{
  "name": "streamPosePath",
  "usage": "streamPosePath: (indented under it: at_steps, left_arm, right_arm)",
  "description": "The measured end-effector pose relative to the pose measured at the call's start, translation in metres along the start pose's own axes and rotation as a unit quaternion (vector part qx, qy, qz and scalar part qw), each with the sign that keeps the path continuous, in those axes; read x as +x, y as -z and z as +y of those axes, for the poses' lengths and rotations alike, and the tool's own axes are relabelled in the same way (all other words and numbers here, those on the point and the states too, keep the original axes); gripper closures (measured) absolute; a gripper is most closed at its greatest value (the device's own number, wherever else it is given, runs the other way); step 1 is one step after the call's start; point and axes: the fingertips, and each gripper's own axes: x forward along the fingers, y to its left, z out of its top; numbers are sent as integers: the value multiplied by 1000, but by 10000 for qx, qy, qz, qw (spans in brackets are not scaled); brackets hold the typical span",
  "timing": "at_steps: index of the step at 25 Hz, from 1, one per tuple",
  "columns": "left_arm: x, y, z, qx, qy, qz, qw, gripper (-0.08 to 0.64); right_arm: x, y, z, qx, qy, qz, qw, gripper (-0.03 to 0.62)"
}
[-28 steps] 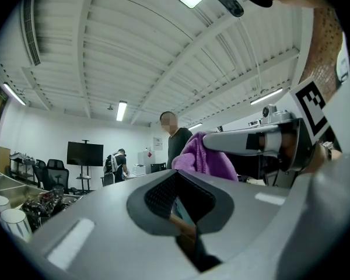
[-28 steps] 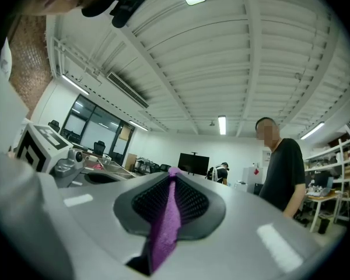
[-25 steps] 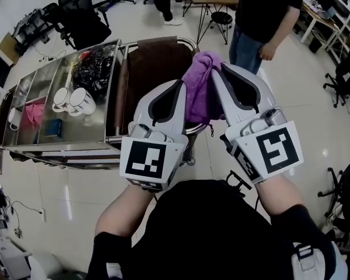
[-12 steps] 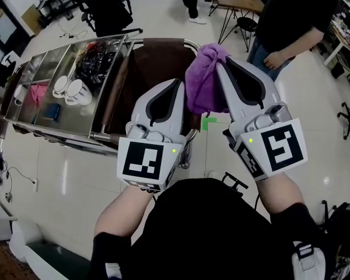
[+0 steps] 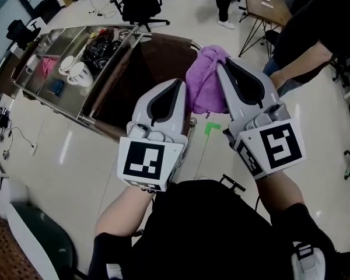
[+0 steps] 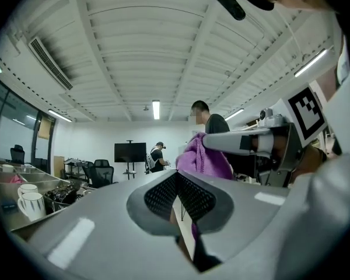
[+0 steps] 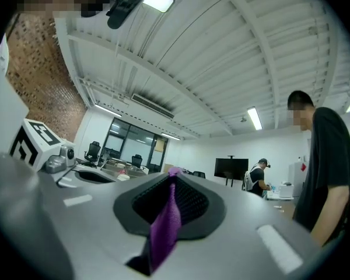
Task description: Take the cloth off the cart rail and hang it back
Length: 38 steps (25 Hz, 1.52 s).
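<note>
Cart [image 5: 109, 74]: far left, white mugs [image 5: 76, 70] on its top tray.
Left gripper [image 5: 182, 85]: jaws clenched together, just beside the cloth.
Cloth [image 5: 205, 80]: purple, bunched, over the cart's right end.
Right gripper [image 5: 220, 63]: grasping the cloth's top.

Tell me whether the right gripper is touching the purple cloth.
Touching. The right gripper view shows the right gripper with its jaws closed on a strip of the purple cloth, which runs down between them.

fuzzy purple cloth [image 5: 205, 86], shiny metal cart [image 5: 76, 98], glossy smooth floor [image 5: 58, 168], matt wooden desk [image 5: 271, 4]
</note>
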Motion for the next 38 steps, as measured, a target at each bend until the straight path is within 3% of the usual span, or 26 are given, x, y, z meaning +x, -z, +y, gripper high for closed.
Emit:
streamPosePath:
  at_steps: [7, 16, 23, 27, 38]
  left_arm:
    - [21, 28, 1, -142, -145, 181, 9996, 560]
    - [43, 36, 20, -257, 160, 152, 9994, 560]
    - [59, 45, 30, -351, -13, 234, 9991, 560]
    - [85, 33, 25, -442, -356, 269, 9980, 560]
    - [156, 56, 34, -623, -1509, 491, 9854, 560]
  right_arm:
    - [12, 37, -19, 174, -136, 149, 9996, 561]
    - [43, 69, -27, 126, 91, 443, 9989, 561]
    - [61, 95, -42, 256, -56, 550, 9981, 561]
    - [76, 98, -68, 355, -473, 595, 9965, 561]
    - [124, 156, -117, 605, -1679, 785, 9808, 561]
